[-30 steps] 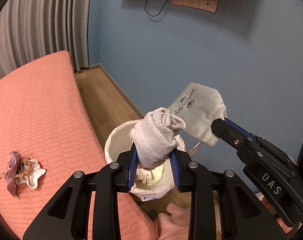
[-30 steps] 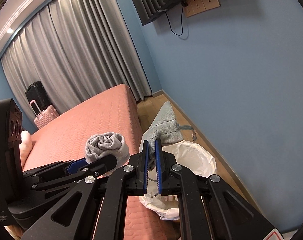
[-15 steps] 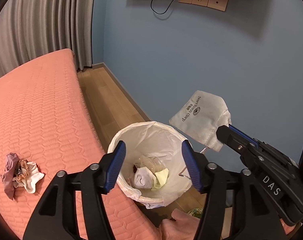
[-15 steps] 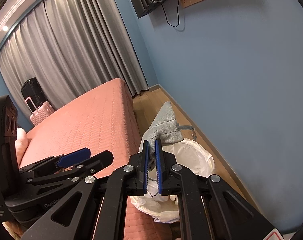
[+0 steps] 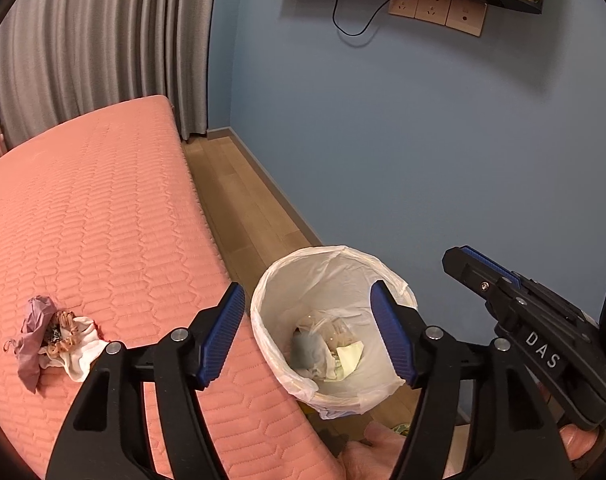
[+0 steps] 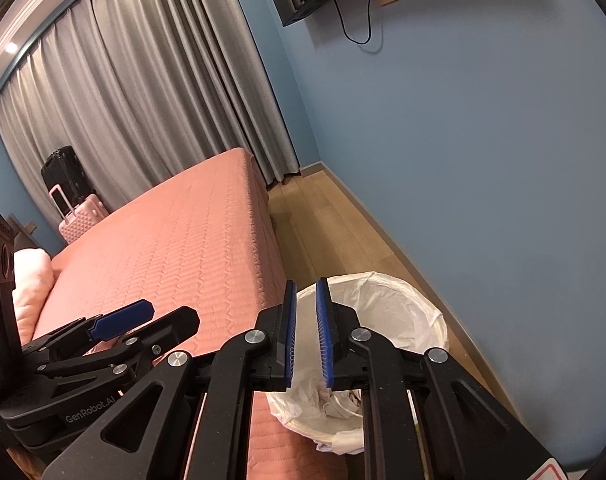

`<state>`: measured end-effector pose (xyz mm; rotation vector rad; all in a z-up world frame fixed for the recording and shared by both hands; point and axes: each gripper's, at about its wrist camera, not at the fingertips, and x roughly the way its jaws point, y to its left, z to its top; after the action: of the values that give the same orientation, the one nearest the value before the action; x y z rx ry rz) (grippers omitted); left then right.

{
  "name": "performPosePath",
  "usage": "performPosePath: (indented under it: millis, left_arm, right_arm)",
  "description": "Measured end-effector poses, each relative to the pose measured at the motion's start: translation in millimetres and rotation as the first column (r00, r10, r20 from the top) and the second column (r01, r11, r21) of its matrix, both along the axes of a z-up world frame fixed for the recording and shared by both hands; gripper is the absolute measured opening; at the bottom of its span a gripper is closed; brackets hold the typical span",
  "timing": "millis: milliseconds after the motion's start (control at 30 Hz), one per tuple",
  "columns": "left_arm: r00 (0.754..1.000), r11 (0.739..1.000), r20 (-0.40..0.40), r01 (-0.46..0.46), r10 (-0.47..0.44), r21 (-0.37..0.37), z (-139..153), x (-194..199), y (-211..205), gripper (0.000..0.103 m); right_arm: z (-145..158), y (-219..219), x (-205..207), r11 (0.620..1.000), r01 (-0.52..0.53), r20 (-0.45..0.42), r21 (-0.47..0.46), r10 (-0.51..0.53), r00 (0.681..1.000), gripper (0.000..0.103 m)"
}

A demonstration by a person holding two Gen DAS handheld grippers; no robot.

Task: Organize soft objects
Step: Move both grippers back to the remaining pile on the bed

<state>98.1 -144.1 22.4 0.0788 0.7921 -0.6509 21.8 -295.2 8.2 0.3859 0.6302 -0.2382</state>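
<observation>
I'm spreading my left gripper [image 5: 307,336] wider right now, nothing between its blue pads, and it's hanging over the white-lined bin [image 5: 399,280] that is standing on the wooden floor against the bed [image 5: 95,216]. My right gripper [image 6: 306,334] is easing apart too, only a narrow gap so far and nothing in it, and it's pointing at the same bin. Down inside the liner a blurred grey cloth [image 5: 307,350] is lying among pale scraps, while a crumpled heap of cloths [image 5: 51,336] is sitting on the pink cover.
</observation>
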Motion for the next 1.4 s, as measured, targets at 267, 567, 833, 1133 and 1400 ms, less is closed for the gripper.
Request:
performPosePath:
  millis: [267, 567, 833, 1133, 1400]
  left_arm:
    - [0.999, 0.999, -0.013, -0.030, 0.030, -0.015, -3, 6, 19, 0.062]
    - [0.997, 0.997, -0.024, -0.077, 0.076, -0.029, -5, 8, 52, 0.063]
    - [0.988, 0.988, -0.038, -0.151, 0.150, -0.030, -12, 13, 95, 0.069]
    - [0.967, 0.967, -0.054, -0.252, 0.250, -0.040, -18, 24, 159, 0.069]
    - [0.940, 0.941, -0.072, -0.336, 0.333, -0.030, -31, 35, 213, 0.075]
  right_arm:
    - [3, 16, 4, 0.999, -0.037, -0.016, -0.017, 0.037, 0.999, 0.013]
    - [7, 48, 5, 0.996, -0.081, -0.020, -0.022, 0.081, 0.997, 0.025]
    - [2, 91, 16, 0.988, -0.150, -0.043, -0.027, 0.148, 0.988, 0.029]
    - [-2, 142, 32, 0.975, -0.223, -0.062, -0.027, 0.221, 0.973, 0.030]
    - [-11, 190, 53, 0.959, -0.282, -0.081, -0.021, 0.280, 0.957, 0.036]
